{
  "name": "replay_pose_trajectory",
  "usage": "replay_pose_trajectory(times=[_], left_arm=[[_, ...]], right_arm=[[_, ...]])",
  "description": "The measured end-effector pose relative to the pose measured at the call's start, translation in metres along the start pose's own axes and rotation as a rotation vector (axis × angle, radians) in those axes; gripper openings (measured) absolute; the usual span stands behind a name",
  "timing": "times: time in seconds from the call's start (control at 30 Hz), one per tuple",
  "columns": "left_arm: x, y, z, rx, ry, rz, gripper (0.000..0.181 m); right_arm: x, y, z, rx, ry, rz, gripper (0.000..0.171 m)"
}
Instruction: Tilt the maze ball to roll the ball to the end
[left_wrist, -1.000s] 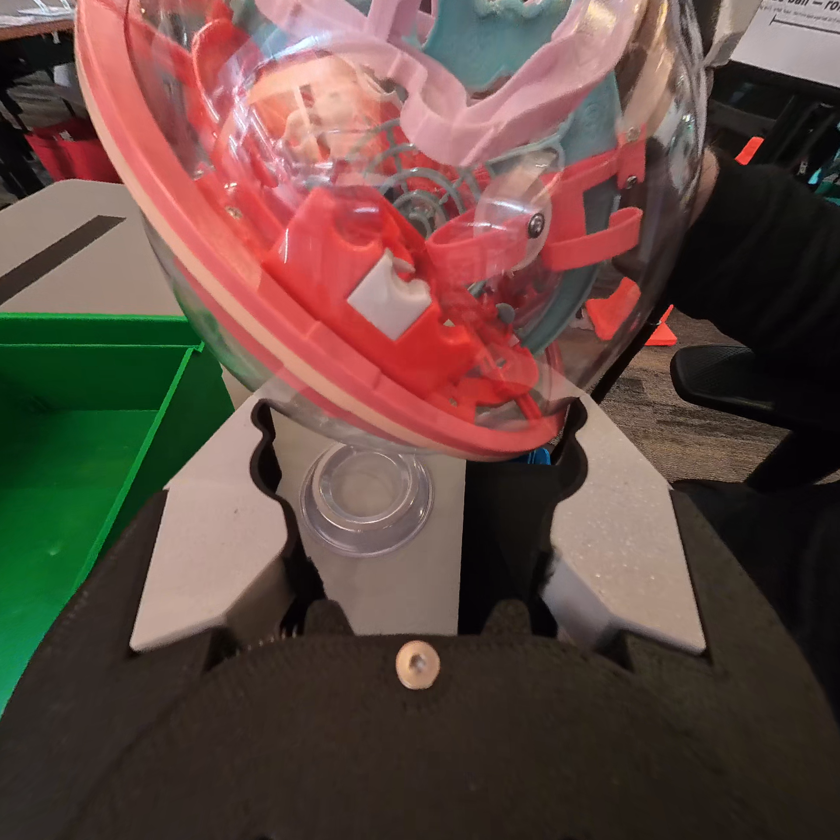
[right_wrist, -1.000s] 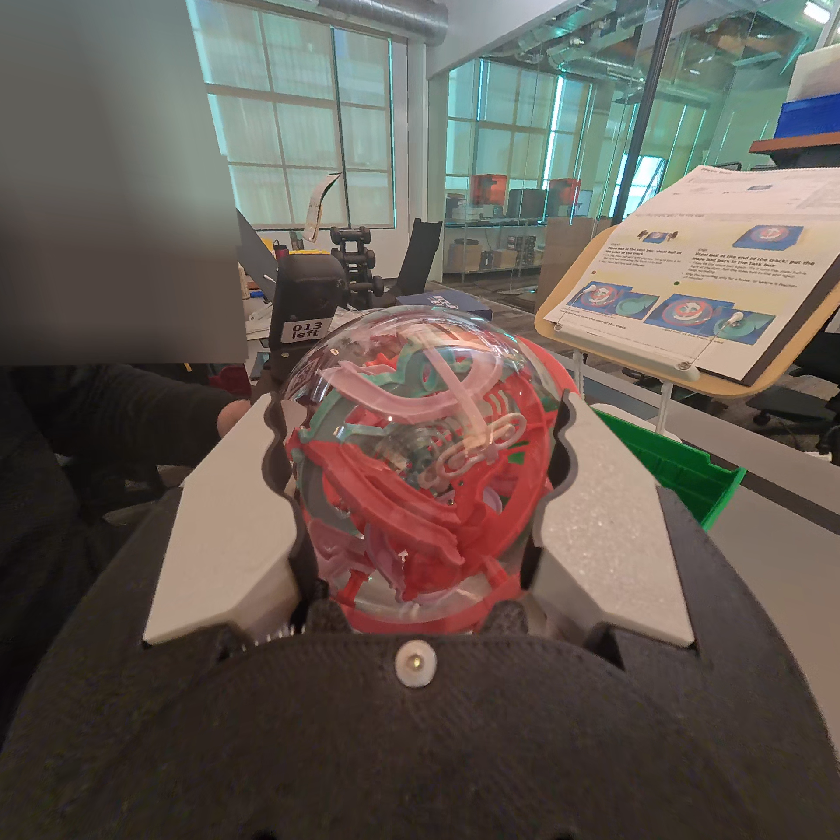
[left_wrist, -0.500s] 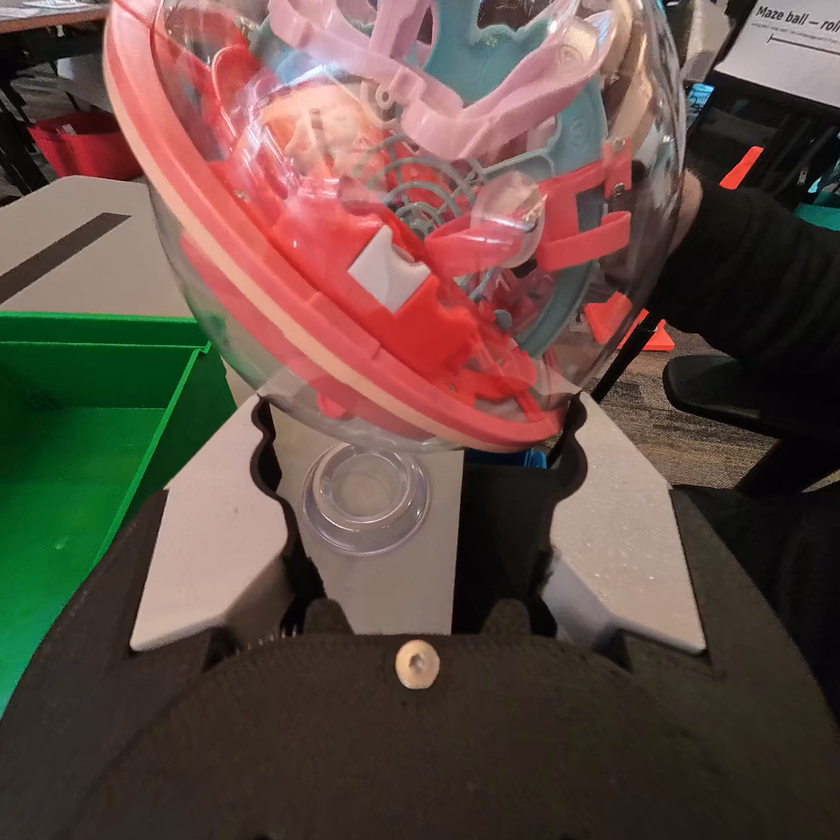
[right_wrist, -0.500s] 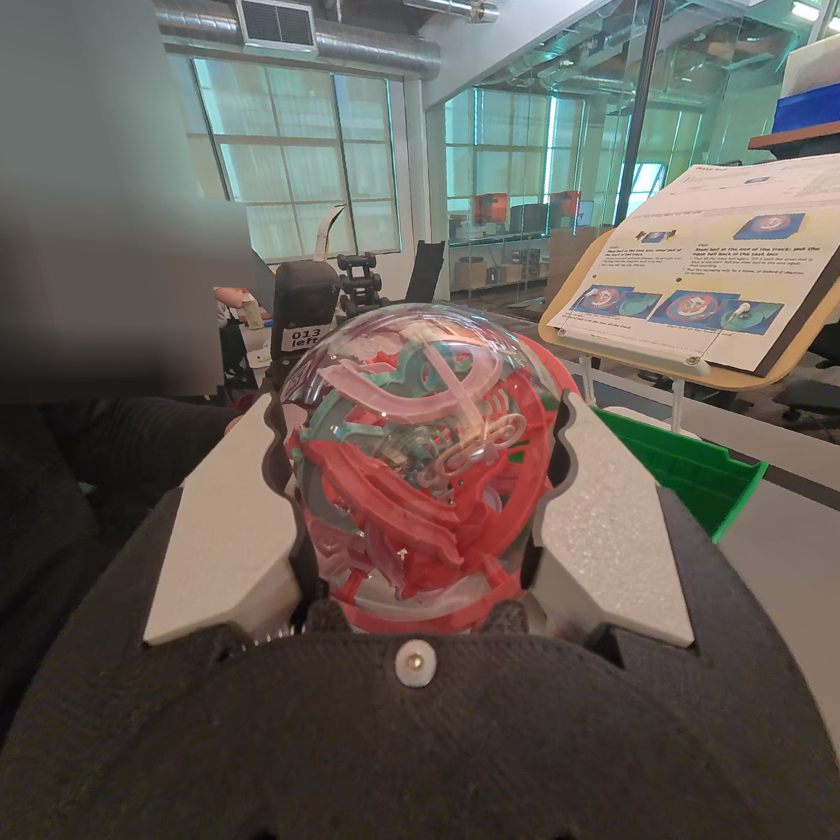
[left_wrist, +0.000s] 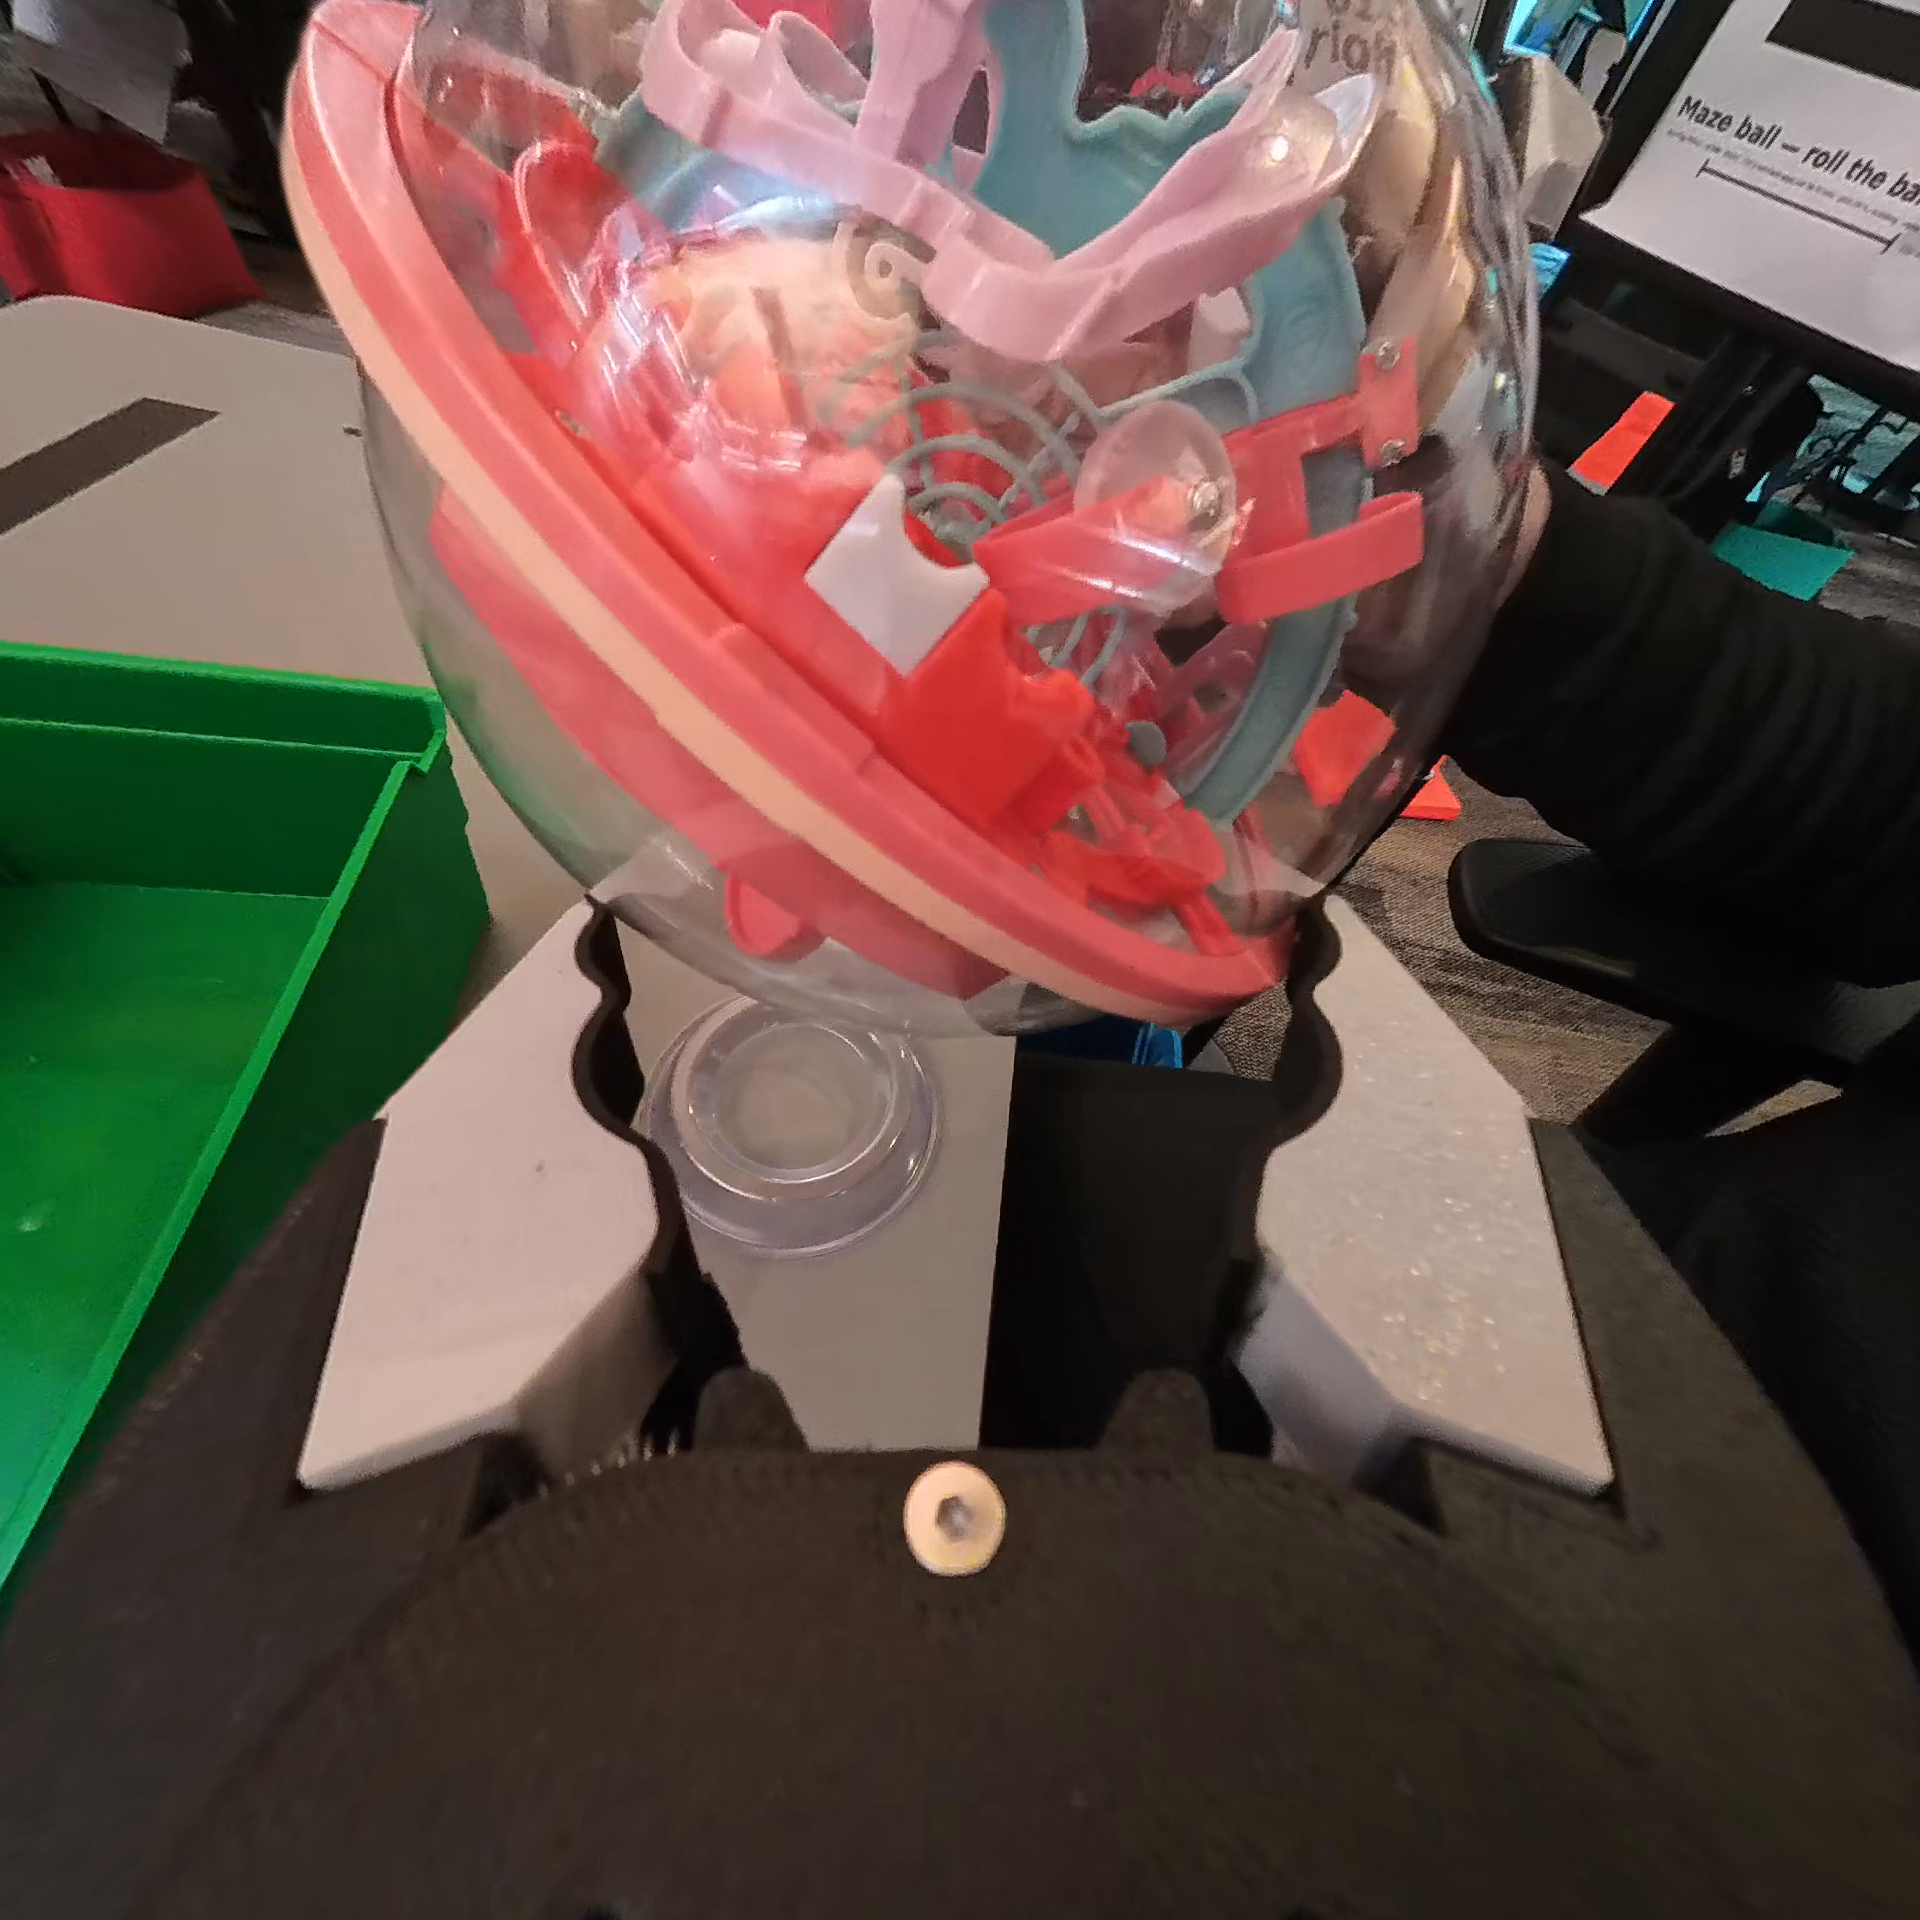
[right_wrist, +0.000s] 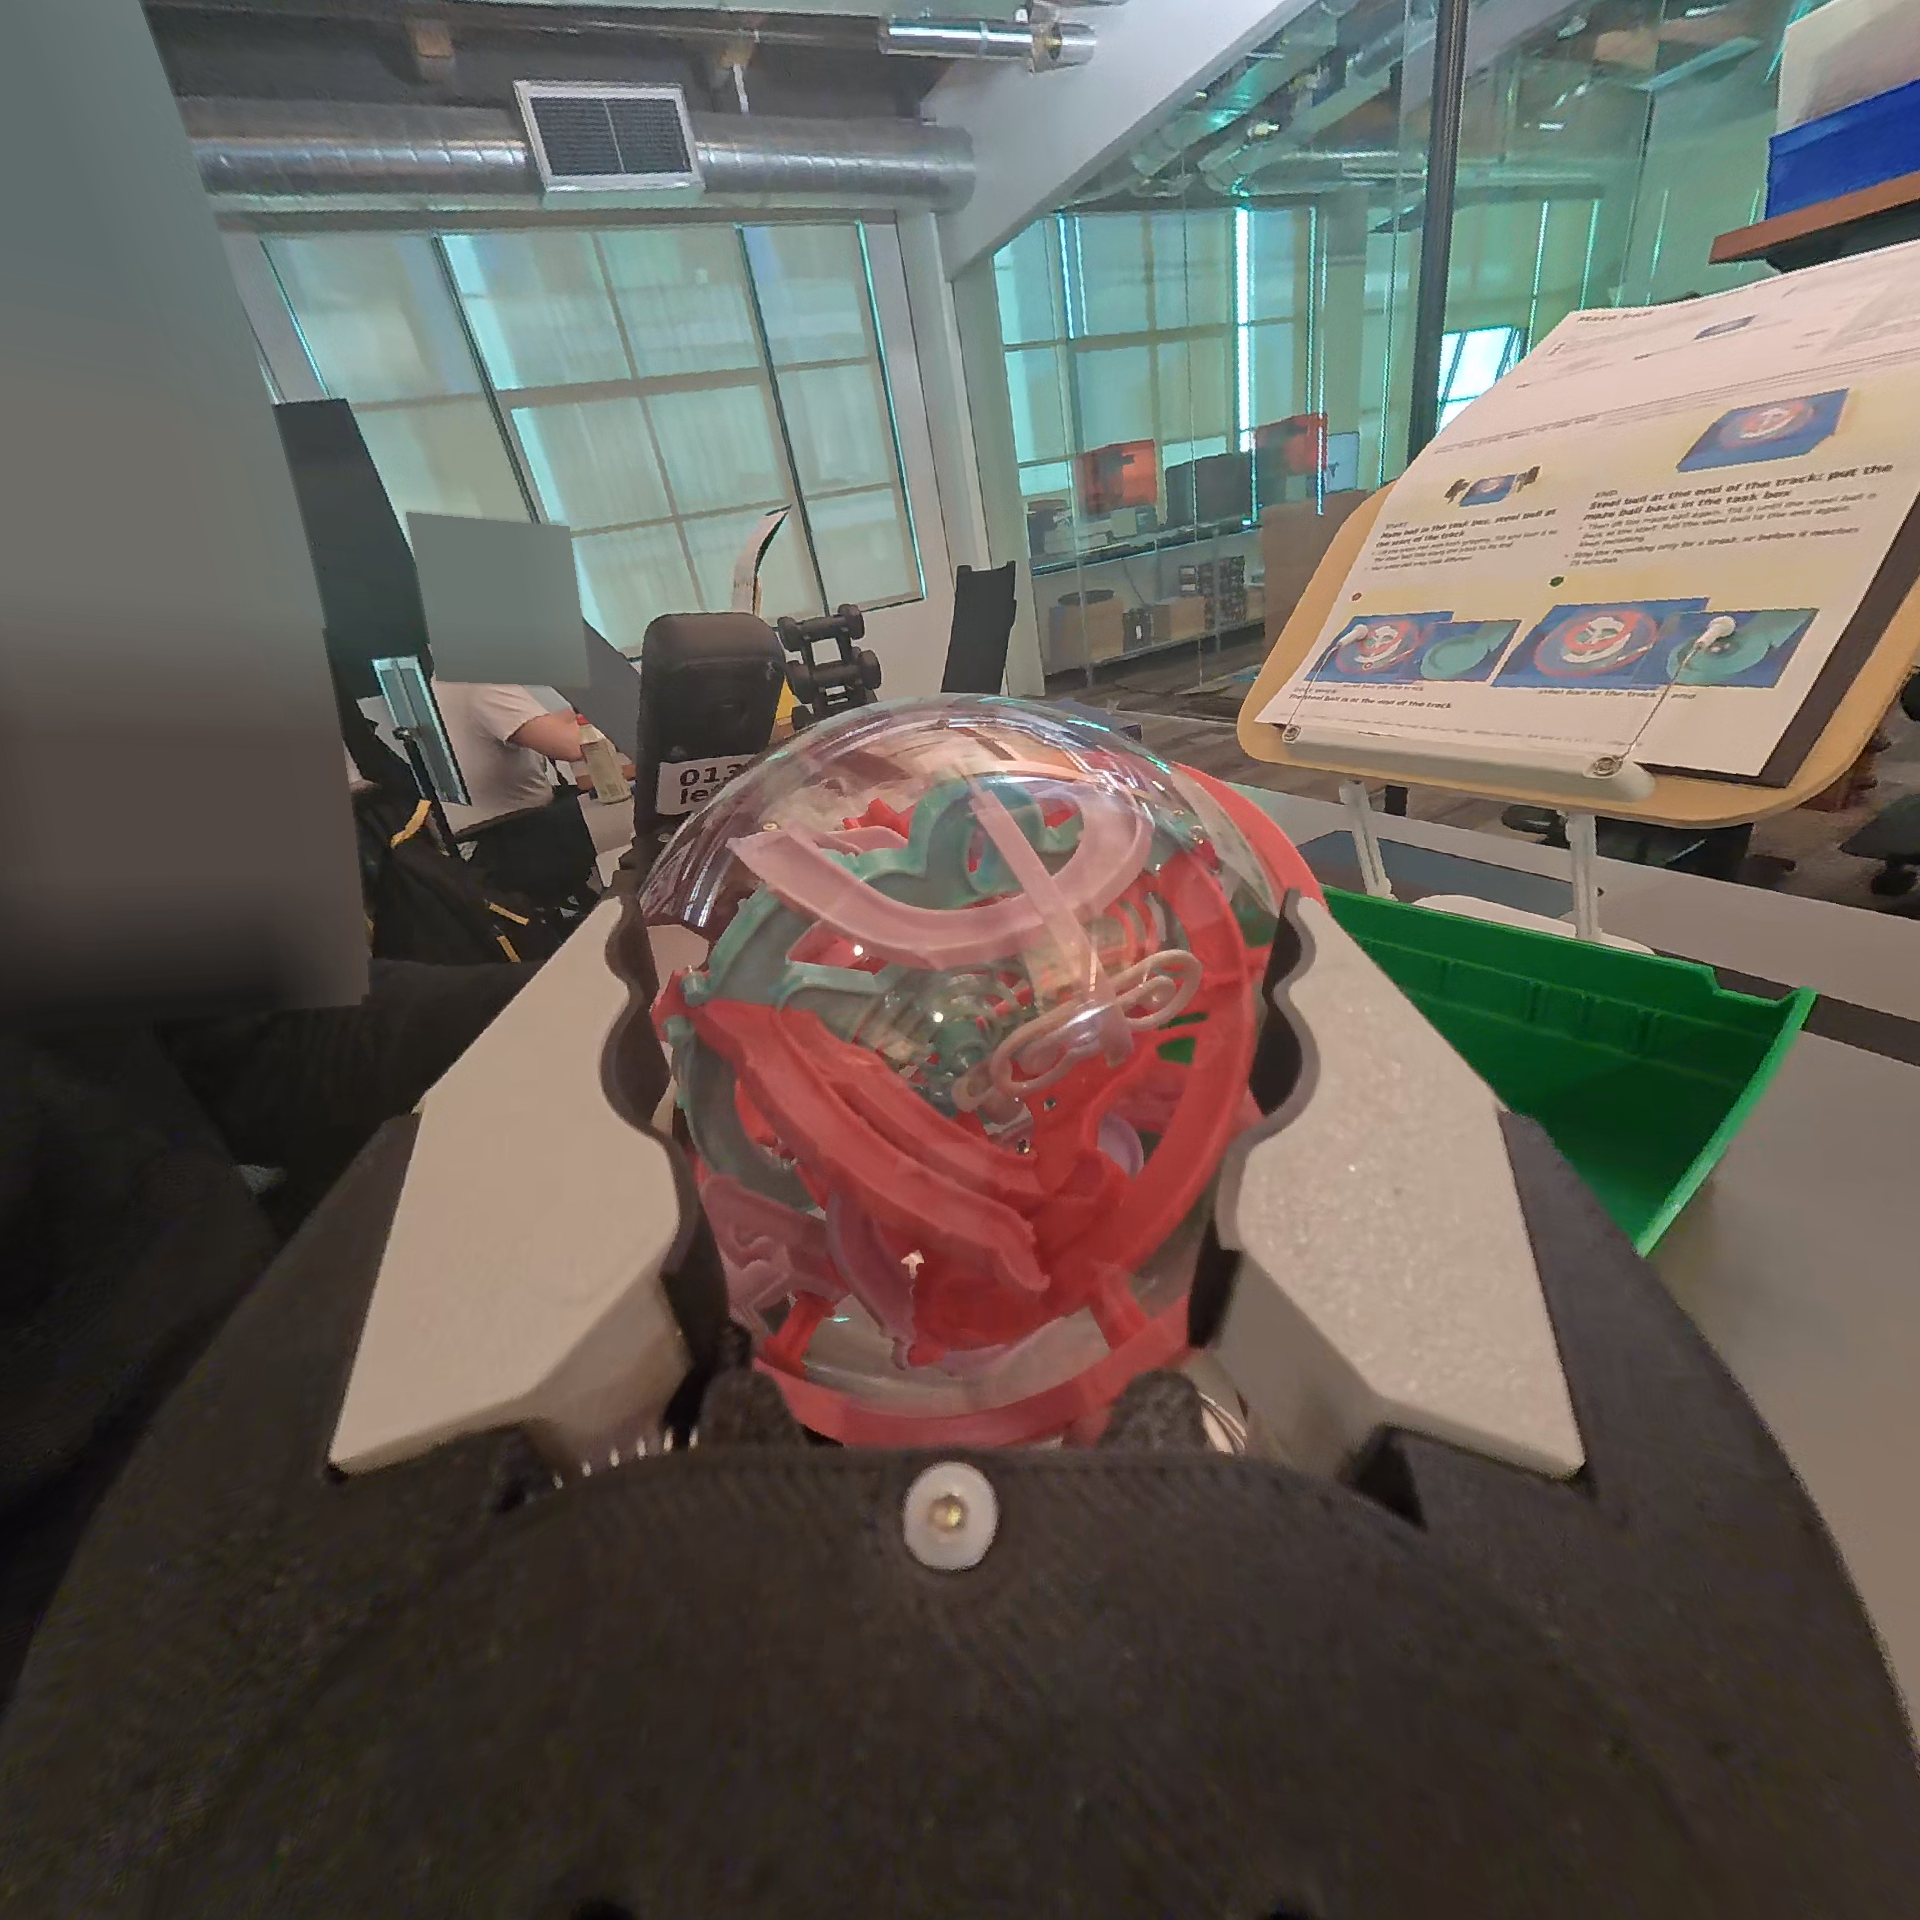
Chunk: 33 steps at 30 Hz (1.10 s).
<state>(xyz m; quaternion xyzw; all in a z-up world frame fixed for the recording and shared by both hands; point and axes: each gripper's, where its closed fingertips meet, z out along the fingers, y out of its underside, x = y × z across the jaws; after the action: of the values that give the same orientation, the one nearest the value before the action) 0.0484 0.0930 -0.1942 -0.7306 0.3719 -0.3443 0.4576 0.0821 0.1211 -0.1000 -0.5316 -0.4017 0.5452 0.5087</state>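
The maze ball (right_wrist: 956, 1039) is a clear sphere with red, pink and teal tracks inside. My right gripper (right_wrist: 951, 935) is shut on it, with one grey finger on each side, and holds it in the air. In the left wrist view the ball (left_wrist: 914, 520) is tilted, its red rim sloping down to the right. My left gripper (left_wrist: 945, 935) is open, with its fingertips at the ball's underside. I cannot tell whether they touch it. I cannot pick out the small steel ball among the tracks.
A clear ring stand (left_wrist: 790, 1132) sits on the grey table (left_wrist: 156, 499) between my left fingers. A green bin (left_wrist: 156, 1039) is at the left and shows in the right wrist view (right_wrist: 1558, 1070). An instruction board (right_wrist: 1590, 623) stands behind it. A black sleeve (left_wrist: 1714, 675) is at the right.
My right gripper has tipped upward with the ball, so more ceiling shows. In the left wrist view the ball has shifted a little right and turned.
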Motion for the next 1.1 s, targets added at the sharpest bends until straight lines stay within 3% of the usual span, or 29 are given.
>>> replay_pose_trajectory(times=[1.1], left_arm=[[0.0001, -0.0022, -0.0024, 0.077, 0.052, 0.015, 0.123]], right_arm=[[-0.006, -0.0053, 0.0023, 0.024, -0.005, -0.029, 0.112]])
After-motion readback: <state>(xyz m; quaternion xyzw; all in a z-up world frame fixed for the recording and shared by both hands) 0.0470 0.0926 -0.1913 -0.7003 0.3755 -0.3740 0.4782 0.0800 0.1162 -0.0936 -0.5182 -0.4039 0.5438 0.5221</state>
